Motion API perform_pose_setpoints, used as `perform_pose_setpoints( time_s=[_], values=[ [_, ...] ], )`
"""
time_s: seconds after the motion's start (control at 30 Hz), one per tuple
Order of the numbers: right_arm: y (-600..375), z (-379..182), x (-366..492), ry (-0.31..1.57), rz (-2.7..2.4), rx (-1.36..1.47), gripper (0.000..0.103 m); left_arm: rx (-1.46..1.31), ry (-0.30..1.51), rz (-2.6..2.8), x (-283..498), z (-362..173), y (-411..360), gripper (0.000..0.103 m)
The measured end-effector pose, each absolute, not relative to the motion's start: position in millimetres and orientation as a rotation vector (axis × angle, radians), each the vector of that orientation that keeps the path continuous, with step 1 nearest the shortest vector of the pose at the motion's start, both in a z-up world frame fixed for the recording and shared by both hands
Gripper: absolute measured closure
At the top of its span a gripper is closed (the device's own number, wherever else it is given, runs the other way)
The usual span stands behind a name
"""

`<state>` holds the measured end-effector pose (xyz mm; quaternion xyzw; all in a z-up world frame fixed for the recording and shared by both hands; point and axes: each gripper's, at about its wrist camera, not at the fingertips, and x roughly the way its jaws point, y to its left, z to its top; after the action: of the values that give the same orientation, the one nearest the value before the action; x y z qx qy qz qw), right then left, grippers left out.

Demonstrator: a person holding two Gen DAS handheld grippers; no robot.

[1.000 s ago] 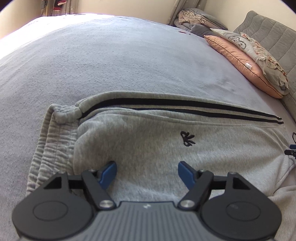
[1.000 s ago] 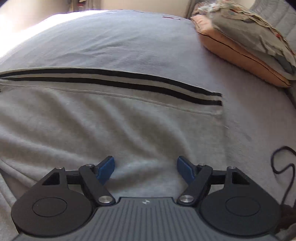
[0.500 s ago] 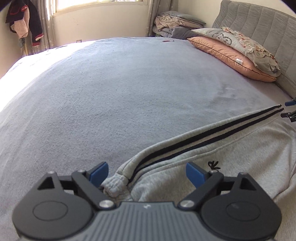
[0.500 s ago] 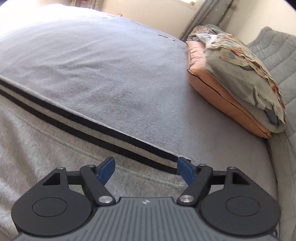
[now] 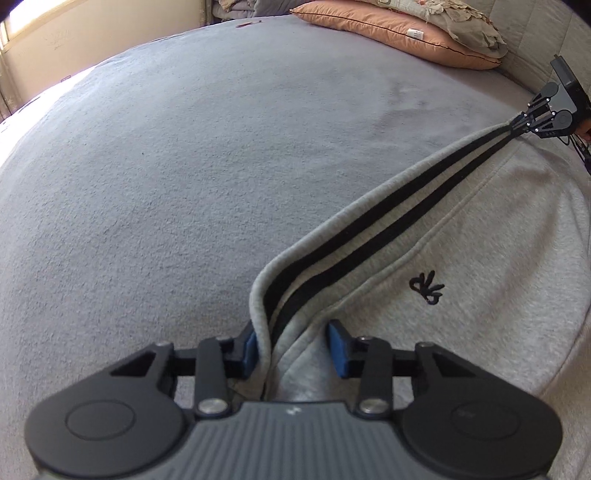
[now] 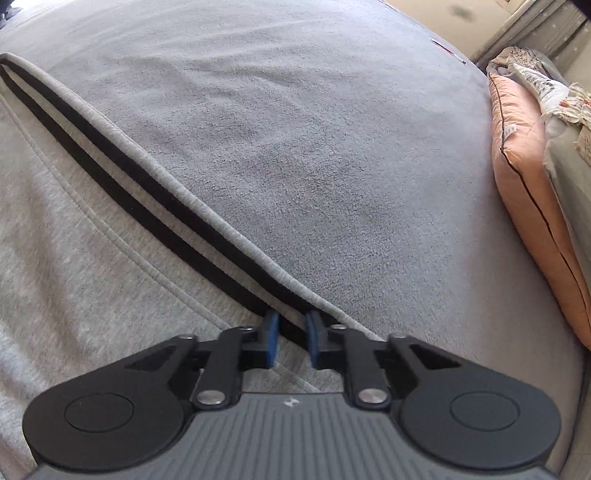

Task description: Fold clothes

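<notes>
Each gripper pinches the striped sweatpants edge on the blanket; pillows lie beyond.

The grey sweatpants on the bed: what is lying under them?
Under the grey sweatpants only the grey blanket shows, spreading out around them. Whatever lies directly beneath the fabric is covered.

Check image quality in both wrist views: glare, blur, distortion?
Left wrist: blown-out window glare at top left, strong fisheye bowing of the bed, trousers sharp. Right wrist: even light, no glare, stripe sharp, pillow stretched at the right edge.
</notes>
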<state>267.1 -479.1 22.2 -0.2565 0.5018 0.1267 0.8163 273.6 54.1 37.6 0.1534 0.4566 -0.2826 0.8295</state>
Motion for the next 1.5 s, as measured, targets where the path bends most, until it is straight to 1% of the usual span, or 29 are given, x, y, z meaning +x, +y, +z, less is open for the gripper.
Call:
perform_pose_setpoints(
  time_s=[0.03,0.1,0.13,0.2,0.23,0.27,0.3,0.37,0.43,0.47,0.5,0.53,0.6,0.73,0.77,0.8,0.83,0.87,0.93,0.97,1.03,1.07,1.1,1.23,1.37,1.5],
  values=[
    [-477,19,265,1.065,0.235,-0.599,0.103,0.326,0.965,-0.599,272,39,53,0.076],
    [-481,21,260,1.057,0.213,-0.592,0.103,0.341,0.954,-0.598,268,40,51,0.079],
    [-485,23,258,1.051,0.215,-0.562,0.103,0.353,0.946,-0.598,265,40,49,0.079],
    [-489,24,255,1.026,0.197,-0.589,0.102,0.367,0.94,-0.598,264,40,49,0.079],
    [-491,26,255,1.002,0.171,-0.607,0.095,0.371,0.942,-0.595,265,40,48,0.078],
    [-494,27,255,0.994,0.17,-0.599,0.078,0.371,0.947,-0.59,266,39,48,0.078],
    [-497,28,256,0.985,0.168,-0.592,0.051,0.372,0.951,-0.583,267,37,47,0.076],
    [-502,29,258,0.959,0.152,-0.577,0.03,0.36,0.951,-0.571,268,35,47,0.075],
    [-518,25,263,0.918,0.085,-0.502,0.029,0.34,0.95,-0.563,268,33,48,0.074],
    [-533,21,266,0.908,0.039,-0.421,0.026,0.324,0.95,-0.561,268,32,50,0.074],
    [-548,18,267,0.903,0.018,-0.315,0.02,0.317,0.949,-0.56,268,32,51,0.074],
    [-562,15,265,0.897,0.014,-0.215,0.021,0.314,0.948,-0.559,269,31,51,0.074],
    [-576,9,259,0.88,0.026,-0.121,0.022,0.308,0.945,-0.557,269,30,51,0.075],
    [-576,9,258,0.89,0.043,-0.118,0.026,0.288,0.946,-0.561,270,31,54,0.076],
    [-574,10,259,0.893,0.049,-0.135,0.029,0.282,0.947,-0.563,270,32,56,0.076],
    [-578,14,257,0.871,0.039,-0.125,0.038,0.275,0.948,-0.565,271,32,57,0.076],
    [-582,18,255,0.848,0.028,-0.114,0.041,0.268,0.949,-0.566,271,32,58,0.076],
    [-592,20,252,0.827,-0.01,-0.055,0.042,0.263,0.948,-0.563,271,30,58,0.076],
    [-604,11,253,0.867,-0.053,0.024,0.04,0.255,0.943,-0.553,270,26,57,0.076],
    [-601,8,251,0.861,-0.054,0.008,0.04,0.258,0.941,-0.548,269,26,56,0.076],
    [-595,6,252,0.852,-0.055,-0.02,0.046,0.267,0.937,-0.54,268,26,54,0.076],
    [-592,7,253,0.847,-0.056,-0.037,0.057,0.271,0.934,-0.533,266,27,53,0.076],
    [-588,9,255,0.842,-0.058,-0.055,0.081,0.276,0.931,-0.525,264,28,51,0.076],
    [-566,14,249,0.822,-0.074,-0.189,0.085,0.293,0.913,-0.494,256,34,47,0.085],
    [-561,44,214,0.687,-0.102,-0.194,0.085,0.321,0.852,-0.473,237,53,42,0.086],
    [-551,79,162,0.578,-0.129,-0.22,0.085,0.354,0.744,-0.467,197,84,42,0.087]
  ],
)
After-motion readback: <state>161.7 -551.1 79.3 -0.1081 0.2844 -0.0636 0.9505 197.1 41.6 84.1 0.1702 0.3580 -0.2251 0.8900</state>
